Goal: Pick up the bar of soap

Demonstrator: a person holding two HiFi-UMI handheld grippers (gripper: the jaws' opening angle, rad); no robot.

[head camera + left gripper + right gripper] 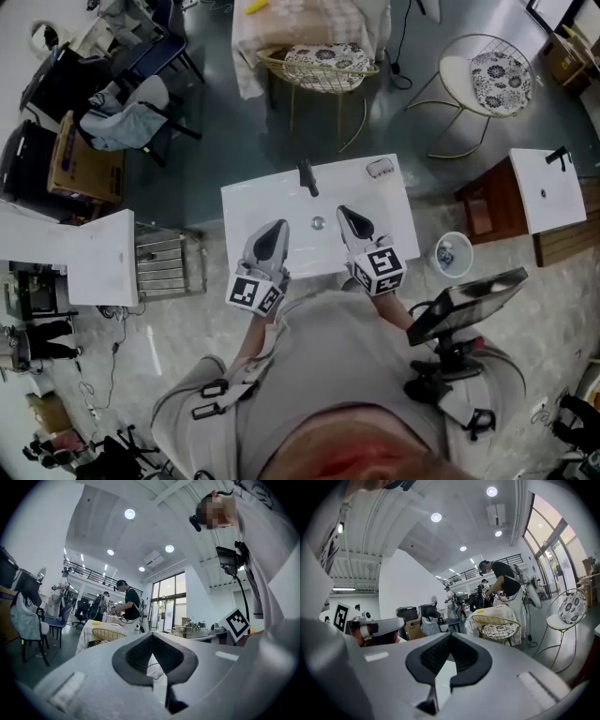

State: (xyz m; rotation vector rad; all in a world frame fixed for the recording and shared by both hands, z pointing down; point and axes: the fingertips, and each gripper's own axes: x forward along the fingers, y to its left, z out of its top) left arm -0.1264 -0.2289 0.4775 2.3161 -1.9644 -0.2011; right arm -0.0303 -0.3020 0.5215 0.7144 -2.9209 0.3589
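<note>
The bar of soap [379, 169] is a small pale block on the back right corner of the white sink [251, 202], to the right of the black tap [307, 176]. Both grippers hover over the front of the basin, pointing toward the tap. My left gripper [278, 226] is left of the drain [319, 223], shut and empty. My right gripper [343, 211] is right of the drain, short of the soap, also shut with nothing in it. Each gripper view looks up into the room past its own closed tips, the left gripper [151, 635] and the right gripper [450, 635]; neither shows the soap.
A gold wire chair [323, 67] stands behind the sink and a second one [487, 75] at back right. A white bucket [454, 254] sits on the floor right of the sink, with another sink unit [553, 192] beyond. A white cabinet [94, 258] is at left. People stand in the background.
</note>
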